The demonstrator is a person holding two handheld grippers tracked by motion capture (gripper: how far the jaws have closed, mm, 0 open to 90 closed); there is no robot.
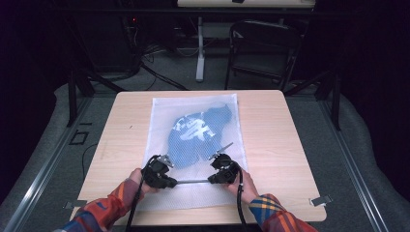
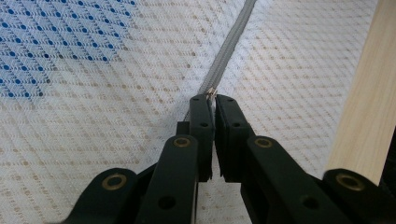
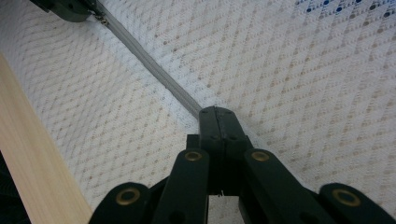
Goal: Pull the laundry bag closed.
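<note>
The left gripper (image 1: 170, 182) pinches the zipper pull (image 2: 211, 92) at the near end of the one mesh laundry bag (image 1: 162, 116) on the table (image 1: 290, 145); the right gripper (image 1: 212, 180), pressed together, clamps the zipper (image 1: 192, 181)'s other end. One blue garment (image 1: 196, 135) is inside, so I'd guess only the zipping remains.

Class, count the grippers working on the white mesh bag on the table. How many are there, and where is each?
2. The left gripper pinches the zipper pull at the zipper's left end; the right gripper is shut on the mesh bag at the zipper's right end.
</note>
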